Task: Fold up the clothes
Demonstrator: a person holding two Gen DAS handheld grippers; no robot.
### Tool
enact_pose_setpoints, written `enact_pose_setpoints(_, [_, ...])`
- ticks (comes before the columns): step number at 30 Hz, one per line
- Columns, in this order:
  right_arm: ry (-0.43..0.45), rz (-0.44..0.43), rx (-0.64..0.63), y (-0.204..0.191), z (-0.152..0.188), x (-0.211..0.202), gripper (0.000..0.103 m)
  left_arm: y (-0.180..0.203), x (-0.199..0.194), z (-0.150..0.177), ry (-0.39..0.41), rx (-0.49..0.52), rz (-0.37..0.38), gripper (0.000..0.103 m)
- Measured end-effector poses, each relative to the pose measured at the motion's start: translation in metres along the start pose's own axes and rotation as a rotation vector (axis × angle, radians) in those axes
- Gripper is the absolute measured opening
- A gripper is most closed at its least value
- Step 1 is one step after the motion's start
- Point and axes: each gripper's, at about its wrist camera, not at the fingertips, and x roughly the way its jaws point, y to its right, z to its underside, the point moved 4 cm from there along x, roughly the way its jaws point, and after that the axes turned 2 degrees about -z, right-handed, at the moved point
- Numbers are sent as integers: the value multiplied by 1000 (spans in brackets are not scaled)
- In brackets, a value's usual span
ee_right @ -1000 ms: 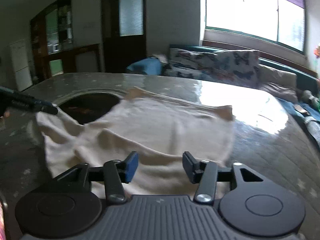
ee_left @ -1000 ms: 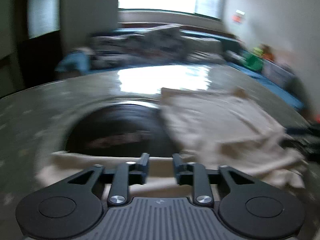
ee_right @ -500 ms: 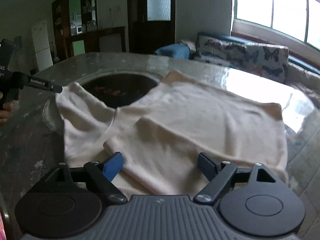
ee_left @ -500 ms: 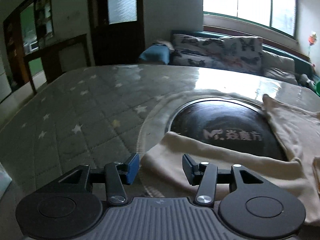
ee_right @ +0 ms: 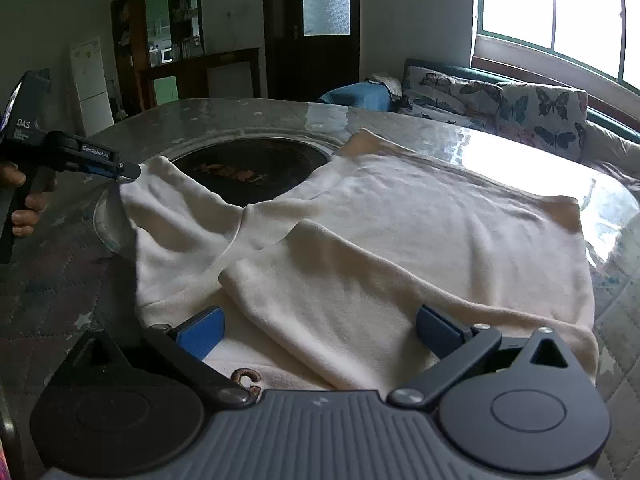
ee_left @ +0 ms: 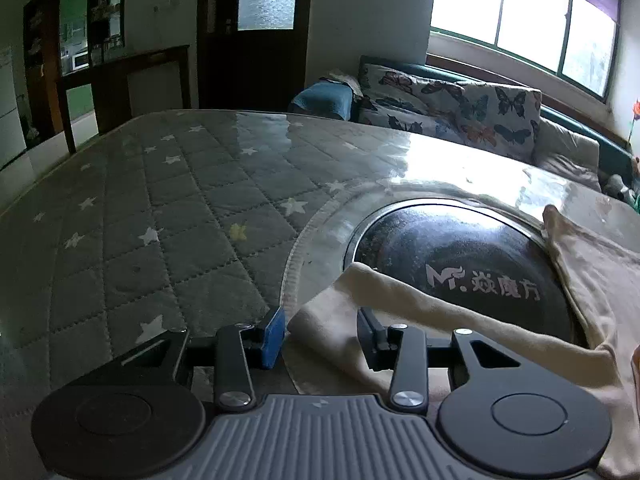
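While the closing left claw (ee_left: 320, 336) straddles its sleeve end, the sweater (ee_right: 420, 232) lies hem-away under the opening right claw (ee_right: 320, 332).

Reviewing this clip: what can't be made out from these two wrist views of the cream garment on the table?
- Cream garment: near hem hidden behind the right gripper body, right wrist view; its jaws are opening.
- Brown embroidered mark: partly covered by that gripper, unreadable.
- Sleeve: between the closing left gripper jaws, left wrist view; contact unclear.
- Dark round inset: lettering blurred, right wrist view.
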Motion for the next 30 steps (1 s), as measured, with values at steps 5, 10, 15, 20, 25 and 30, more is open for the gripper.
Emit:
enact_pose_setpoints(5, [-8, 11, -14, -3, 0, 2, 103, -5, 1, -2, 1, -29, -8, 13])
enact_pose_setpoints(10, [0, -33, 40, 2, -4, -4, 103, 1, -12, -13, 22, -58, 63, 6])
enact_pose_setpoints(15, [47, -56, 96, 8, -8, -21, 103, 27, -47, -30, 67, -48, 184, 6])
enact_pose_setpoints(20, [108, -41, 122, 15, -8, -48, 103, 82, -87, -43, 96, 26, 327, 6])
enact_pose_setpoints(25, [151, -27, 159, 23, 0, -72, 103, 154, -121, -46, 88, 122, 485, 6])
enact_pose_setpoints(30, [159, 9, 202, 33, 13, -85, 102, 227, -150, -40, 80, 190, 660, 6])
